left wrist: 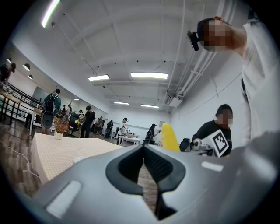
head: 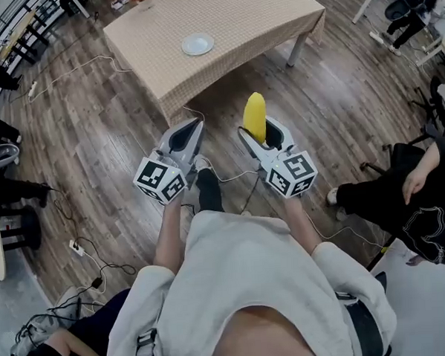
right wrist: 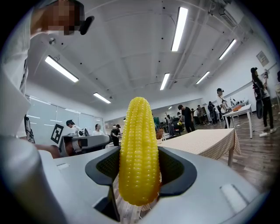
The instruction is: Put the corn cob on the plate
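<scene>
R gripper grips cob by its lower part, well short of plate on table. L gripper closed, empty. Cob prob. stiff, light; bumpy kernels help grip. Mid-body hold suits.

The corn cob is gleaming a waxy, knobbly yellow against the matt grey plastic of the right claw and its ribbed dark pads. Checked cloth is covering the worktop, the white plate is shining smooth, and the wooden floor is catching a soft sheen.
</scene>
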The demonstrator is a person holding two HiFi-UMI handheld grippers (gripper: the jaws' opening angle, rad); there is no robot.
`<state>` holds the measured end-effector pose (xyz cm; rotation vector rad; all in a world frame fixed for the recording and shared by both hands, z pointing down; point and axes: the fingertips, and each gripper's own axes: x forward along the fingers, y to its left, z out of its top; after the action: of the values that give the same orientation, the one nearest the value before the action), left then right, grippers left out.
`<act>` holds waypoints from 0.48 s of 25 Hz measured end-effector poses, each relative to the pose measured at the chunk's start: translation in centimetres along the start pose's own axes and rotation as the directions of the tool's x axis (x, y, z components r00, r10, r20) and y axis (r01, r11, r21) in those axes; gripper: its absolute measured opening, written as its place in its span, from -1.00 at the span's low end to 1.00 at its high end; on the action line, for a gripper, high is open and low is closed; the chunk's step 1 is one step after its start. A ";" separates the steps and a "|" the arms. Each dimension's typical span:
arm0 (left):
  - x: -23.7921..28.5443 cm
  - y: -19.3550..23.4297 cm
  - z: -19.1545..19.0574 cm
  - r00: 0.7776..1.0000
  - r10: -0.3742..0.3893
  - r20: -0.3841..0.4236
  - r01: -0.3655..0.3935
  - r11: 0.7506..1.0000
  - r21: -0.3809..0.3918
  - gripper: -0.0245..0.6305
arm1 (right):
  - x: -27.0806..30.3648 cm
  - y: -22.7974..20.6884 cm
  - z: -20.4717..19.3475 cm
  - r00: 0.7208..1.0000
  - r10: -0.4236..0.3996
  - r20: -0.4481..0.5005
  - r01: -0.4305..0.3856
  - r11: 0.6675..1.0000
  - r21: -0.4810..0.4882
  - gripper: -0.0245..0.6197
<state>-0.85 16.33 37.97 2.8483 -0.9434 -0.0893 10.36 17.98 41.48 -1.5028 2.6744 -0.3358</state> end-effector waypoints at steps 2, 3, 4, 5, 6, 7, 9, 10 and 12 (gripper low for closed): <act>1.1 1.6 -0.1 1.000 -0.008 -0.006 0.008 1.000 -0.008 -0.90 | 1.6 -0.8 -0.1 1.000 -0.006 -0.009 0.006 1.000 0.008 -0.14; 1.5 2.4 -0.2 1.000 -0.009 -0.008 0.009 1.000 -0.012 -0.90 | 2.5 -1.3 -0.1 1.000 -0.009 -0.013 0.009 1.000 0.014 -0.14; 1.9 3.3 -0.2 1.000 -0.008 -0.010 0.008 1.000 -0.017 -0.90 | 3.4 -1.7 -0.2 1.000 -0.010 -0.017 0.010 1.000 0.020 -0.14; 2.2 4.2 -0.4 1.000 -0.006 -0.012 0.005 1.000 -0.022 -0.90 | 4.4 -2.0 -0.3 1.000 -0.011 -0.021 0.011 1.000 0.025 -0.14; 2.4 5.3 -0.5 1.000 -0.002 -0.014 0.001 1.000 -0.028 -0.90 | 5.4 -2.3 -0.4 1.000 -0.011 -0.026 0.012 1.000 0.028 -0.14; 2.5 6.4 -0.7 1.000 0.003 -0.016 -0.003 0.999 -0.035 -0.90 | 6.4 -2.5 -0.6 0.999 -0.011 -0.033 0.012 1.000 0.029 -0.14; 2.9 8.7 -1.1 1.000 0.013 -0.021 -0.014 0.999 -0.050 -0.90 | 8.6 -2.9 -1.1 0.999 -0.010 -0.049 0.012 0.999 0.031 -0.14; 3.3 9.8 -1.4 1.000 0.016 -0.024 -0.018 0.998 -0.059 -0.90 | 9.6 -3.2 -1.3 0.998 -0.009 -0.056 0.011 0.999 0.033 -0.14; 4.2 11.8 -1.9 0.999 0.018 -0.031 -0.020 0.997 -0.074 -0.90 | 11.5 -3.9 -1.6 0.998 -0.006 -0.067 0.009 0.999 0.040 -0.14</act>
<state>-4.22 4.63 41.60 2.7648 -0.9408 -0.0779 7.35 6.45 44.57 -1.5178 2.6959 -0.4453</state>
